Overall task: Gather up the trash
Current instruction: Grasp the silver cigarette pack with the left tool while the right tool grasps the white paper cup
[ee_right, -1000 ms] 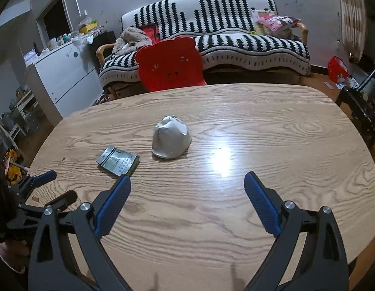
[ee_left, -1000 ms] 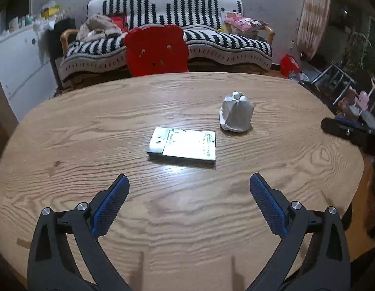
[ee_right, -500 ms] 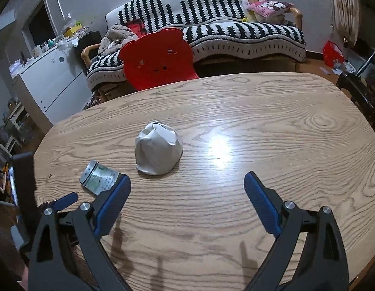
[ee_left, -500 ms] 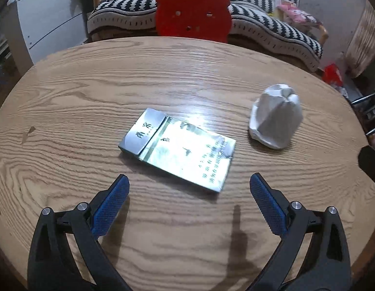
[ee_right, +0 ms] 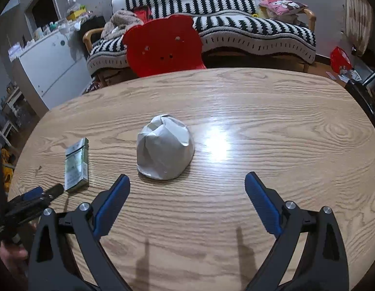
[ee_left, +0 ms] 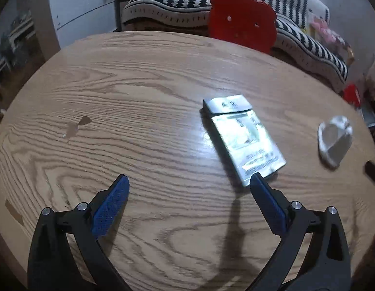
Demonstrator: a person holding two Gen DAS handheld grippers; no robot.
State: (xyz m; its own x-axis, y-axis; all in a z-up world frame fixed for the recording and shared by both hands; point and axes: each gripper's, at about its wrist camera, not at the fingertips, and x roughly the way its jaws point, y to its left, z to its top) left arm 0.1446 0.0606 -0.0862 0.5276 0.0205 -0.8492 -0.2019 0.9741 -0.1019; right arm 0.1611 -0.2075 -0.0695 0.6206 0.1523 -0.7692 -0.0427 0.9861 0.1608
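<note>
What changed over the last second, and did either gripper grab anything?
Both grippers closed in: the left gripper on the box, the right gripper on the crumpled paper. Nothing was grasped; both stayed open. Box and paper seem unmoved on the table.

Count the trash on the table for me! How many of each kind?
Flat box: 1
Crumpled white paper cup: 1
Total: 2, both lying loose on the wooden table.

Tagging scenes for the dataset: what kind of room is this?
Most likely a home living room: a striped sofa behind the wooden table, a red bear-shaped child's chair, and a white cabinet cluttered with small items.
</note>
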